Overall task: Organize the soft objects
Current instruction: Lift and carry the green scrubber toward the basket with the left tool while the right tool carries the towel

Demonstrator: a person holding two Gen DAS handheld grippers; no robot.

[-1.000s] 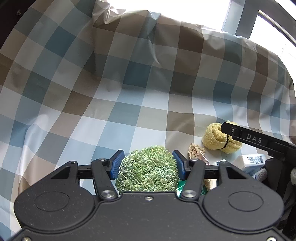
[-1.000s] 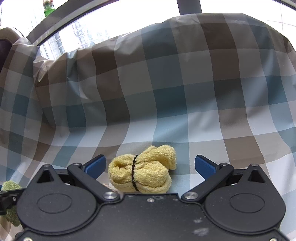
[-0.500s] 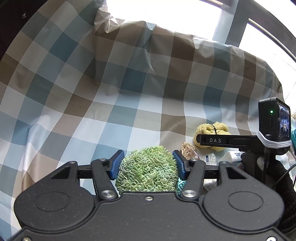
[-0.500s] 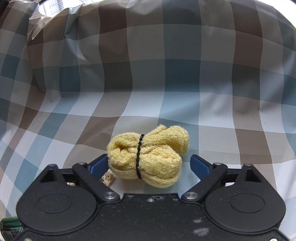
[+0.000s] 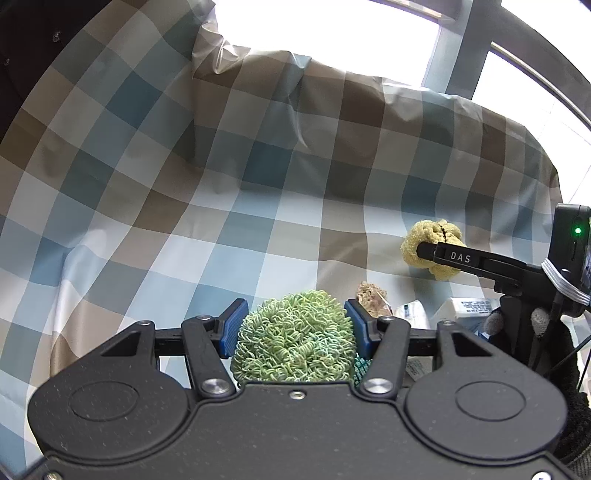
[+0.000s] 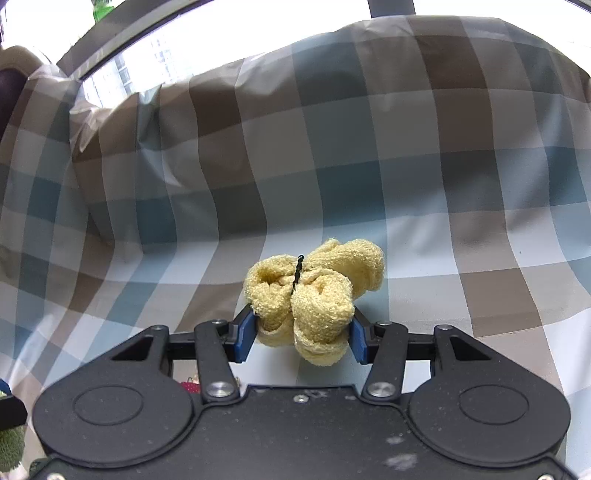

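Checked cloth [image 5: 258, 206] in blue, brown and white covered everything ahead of my fingers, rising at the back into a draped hump under bright windows [image 5: 332, 29].

No container showed in either view.

My left gripper [image 5: 293, 325] had its fingers [image 5: 232, 328] pinching a round green curly scrubber [image 5: 293, 336], the blue pads pressed into both its sides.

My right gripper [image 6: 302, 332] had just been closing, and its fingers [image 6: 245, 334] now squeezed a yellow towel bundle [image 6: 314, 295] tied with a black band [image 6: 296, 275]; the bundle bulged above and below the pads.

Beyond and to the right of my left fingers lay a small brownish scrap [image 5: 371, 297], some white packets [image 5: 412, 314] and a white box [image 5: 469, 312], all close together on the cloth. From the left view my gloved right hand [image 5: 546, 332] stood in front of part of that clutter.
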